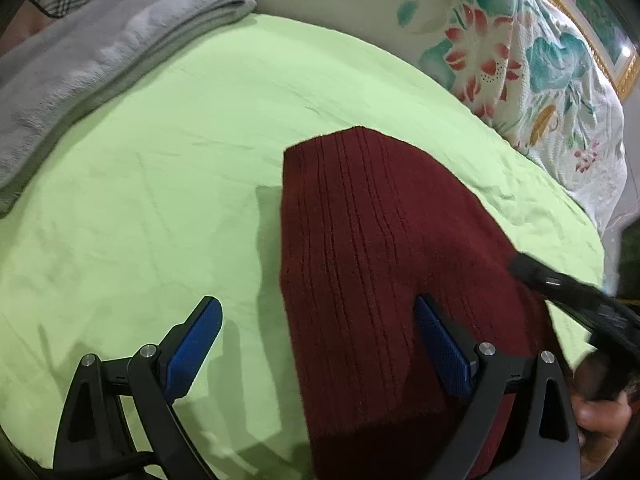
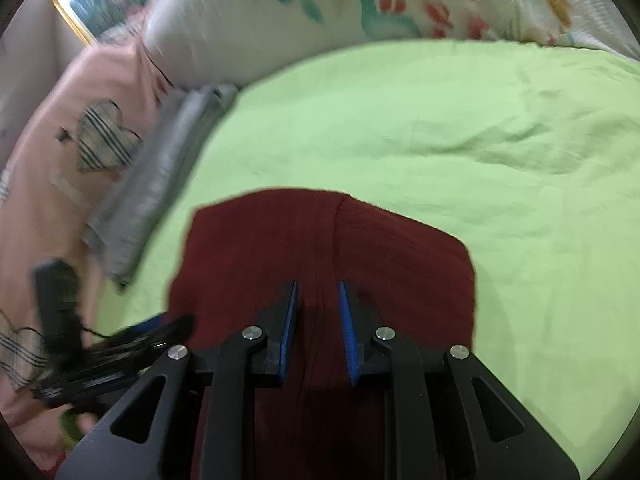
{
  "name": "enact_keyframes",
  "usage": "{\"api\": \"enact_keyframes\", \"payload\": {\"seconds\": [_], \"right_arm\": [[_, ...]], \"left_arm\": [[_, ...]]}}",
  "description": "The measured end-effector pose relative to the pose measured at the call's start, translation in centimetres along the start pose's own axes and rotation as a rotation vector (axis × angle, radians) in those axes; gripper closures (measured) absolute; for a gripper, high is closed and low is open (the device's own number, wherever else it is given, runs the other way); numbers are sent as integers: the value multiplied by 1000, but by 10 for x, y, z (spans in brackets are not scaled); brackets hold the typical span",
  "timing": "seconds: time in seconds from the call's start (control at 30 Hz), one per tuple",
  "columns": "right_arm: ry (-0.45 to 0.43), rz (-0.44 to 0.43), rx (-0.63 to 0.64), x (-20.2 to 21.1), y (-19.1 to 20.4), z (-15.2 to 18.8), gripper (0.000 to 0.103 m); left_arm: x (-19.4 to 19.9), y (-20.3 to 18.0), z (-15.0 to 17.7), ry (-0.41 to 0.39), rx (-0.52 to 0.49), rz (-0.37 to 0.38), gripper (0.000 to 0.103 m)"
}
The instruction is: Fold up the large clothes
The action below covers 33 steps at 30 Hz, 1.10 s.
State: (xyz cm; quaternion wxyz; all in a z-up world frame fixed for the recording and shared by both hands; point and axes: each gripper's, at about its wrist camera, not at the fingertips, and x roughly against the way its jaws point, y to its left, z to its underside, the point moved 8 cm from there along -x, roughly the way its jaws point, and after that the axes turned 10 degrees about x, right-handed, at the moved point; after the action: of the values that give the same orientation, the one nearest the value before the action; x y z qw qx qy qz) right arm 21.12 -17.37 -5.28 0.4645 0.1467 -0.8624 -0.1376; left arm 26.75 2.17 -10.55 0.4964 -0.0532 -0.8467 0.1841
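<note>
A dark red ribbed sweater (image 1: 360,220) lies folded into a compact slab on the green bed sheet (image 1: 160,160). My left gripper (image 1: 316,304) stands wide open astride the sweater's left edge, one blue pad over the sheet, the other over the knit, nothing pinched. In the right wrist view the same sweater (image 2: 320,236) lies under my right gripper (image 2: 318,285). Its blue pads stand a narrow gap apart above the knit, with no fabric pressed between them. The right gripper (image 1: 560,284) also shows as a black shape at the sweater's right side.
A folded grey blanket (image 1: 100,60) lies along the sheet's far left. A floral quilt (image 1: 520,60) borders the far right. A pink pillow with a checked heart (image 2: 60,160) sits beyond the blanket. A hand (image 1: 600,416) shows at the lower right.
</note>
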Motion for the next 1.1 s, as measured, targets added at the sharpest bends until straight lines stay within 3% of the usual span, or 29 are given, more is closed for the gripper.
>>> {"api": "enact_keyframes", "payload": {"seconds": [0.1, 0.23, 0.5, 0.67, 0.83, 1.0, 1.1], "right_arm": [[-43, -22, -27, 20, 4, 12, 78], [55, -11, 27, -8, 13, 31, 78], [-21, -12, -12, 35, 22, 31, 77], [-53, 21, -14, 73, 27, 62, 76], [-61, 70, -33, 100, 27, 103, 68], [-55, 137, -14, 120, 29, 143, 51], [-48, 160, 6, 129, 33, 164, 45]], "left_arm": [[2, 3, 0, 4, -3, 5, 6], [4, 4, 1, 5, -3, -10, 6], [38, -2, 7, -7, -28, 13, 11], [65, -4, 41, 9, -73, 10, 11], [89, 1, 85, 13, -105, 7, 9], [112, 22, 133, -72, -132, -107, 9], [112, 33, 158, -65, -173, -176, 8]]}}
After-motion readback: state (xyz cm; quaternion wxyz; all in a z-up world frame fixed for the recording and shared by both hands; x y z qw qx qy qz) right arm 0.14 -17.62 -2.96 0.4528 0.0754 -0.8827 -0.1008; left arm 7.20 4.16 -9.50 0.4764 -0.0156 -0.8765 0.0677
